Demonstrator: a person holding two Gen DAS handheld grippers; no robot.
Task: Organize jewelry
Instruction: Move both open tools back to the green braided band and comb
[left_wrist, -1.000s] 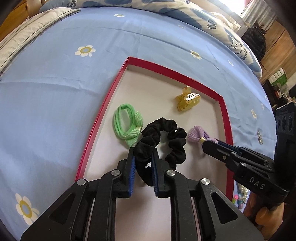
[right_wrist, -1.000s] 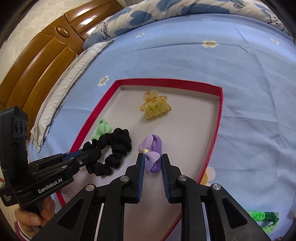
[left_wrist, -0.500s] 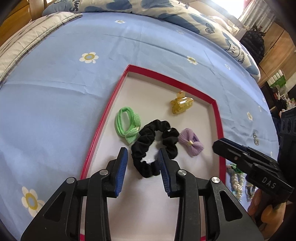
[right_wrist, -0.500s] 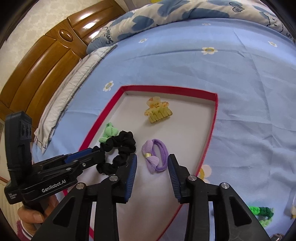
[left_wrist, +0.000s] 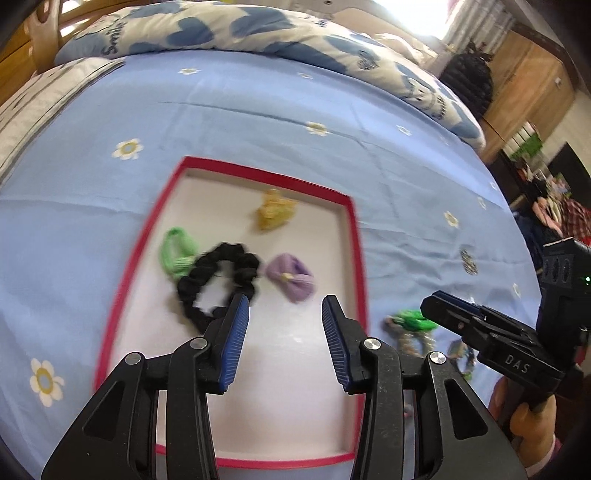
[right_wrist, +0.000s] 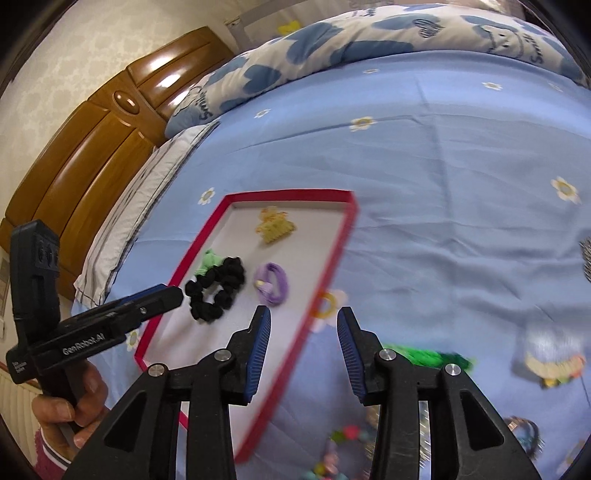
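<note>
Left wrist view first: the left gripper hangs with its blue-padded jaws spread wide and nothing between them, low in the frame over the pale floor of the red-rimmed tray. Inside the tray, just above the left pad, lies the black scrunchie, with the green hair tie touching its upper left side and the purple bow tie just beside it on the right. Higher up, near the tray's far edge, sits the yellow claw clip, well apart from the rest. Everything is a bit blurred. At the right of the frame the right gripper pokes in above a green braided piece on the blue flowered bedsheet.

Right wrist view now: the right gripper is also wide apart and empty, straddling the tray's right rim. The left gripper reaches in from the left, its tip beside the black scrunchie. Blurred trinkets lie on the sheet at lower right.
</note>
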